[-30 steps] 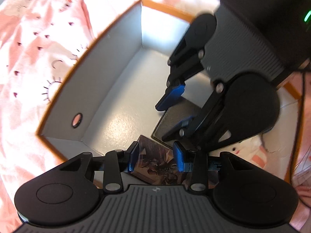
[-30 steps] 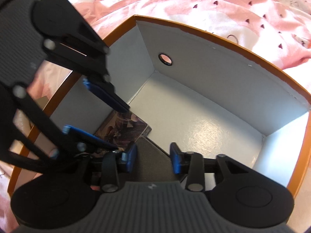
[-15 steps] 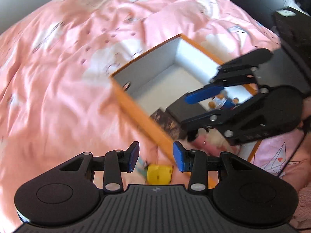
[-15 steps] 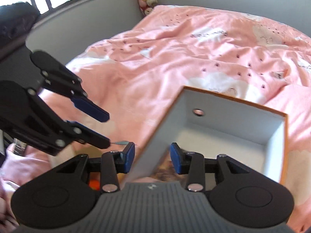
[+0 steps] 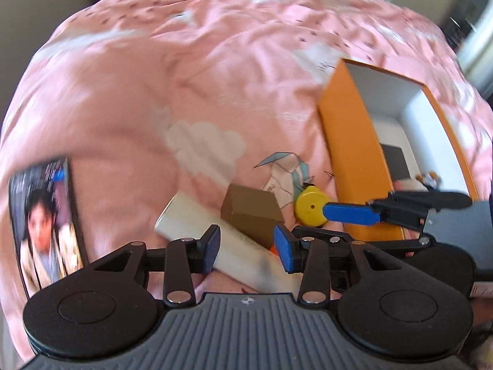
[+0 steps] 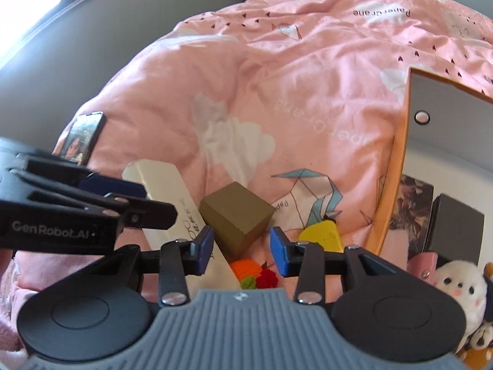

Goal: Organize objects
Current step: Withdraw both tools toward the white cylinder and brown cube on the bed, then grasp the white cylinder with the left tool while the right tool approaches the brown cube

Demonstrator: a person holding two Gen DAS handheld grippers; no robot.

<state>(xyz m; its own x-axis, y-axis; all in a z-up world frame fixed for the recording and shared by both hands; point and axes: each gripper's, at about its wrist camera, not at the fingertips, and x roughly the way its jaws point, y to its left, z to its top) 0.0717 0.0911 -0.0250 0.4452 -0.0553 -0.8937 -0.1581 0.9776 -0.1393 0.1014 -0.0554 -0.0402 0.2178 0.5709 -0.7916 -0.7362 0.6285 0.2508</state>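
Loose objects still waiting to be put away lie in a small heap on the pink bedspread (image 6: 277,92), just beside the outer wall of the orange storage box (image 6: 385,203). Nearest the grippers sits a brown cardboard cube box (image 6: 237,215), and a long white carton (image 6: 166,191) leans against its side, touching it. Both look light and stiff, with smooth faces that could slip, so flat opposite sides are the place to pinch; the cube looks close to the limit of what the jaws can span, and the carton is best taken across its narrow width near the middle, so it does not swing. A yellow plastic toy (image 6: 322,234) lies between the cube and the box wall; it is hard and rounded, so it may roll on the soft bedding. A crocheted orange, green and red piece (image 6: 252,273) lies just below the cube, soft and easy to squeeze anywhere.

The left gripper (image 5: 246,248) hangs above the carton with its jaws partly apart, having just been opening, and nothing between them. The right gripper (image 6: 242,249) hovers over the cube, jaws moderately apart and empty.

Inside the box lie a patterned card (image 6: 413,203), a dark flat case (image 6: 453,228) and a white plush toy (image 6: 459,283). Well apart on the bedspread lies a phone (image 6: 81,137) with a lit screen.
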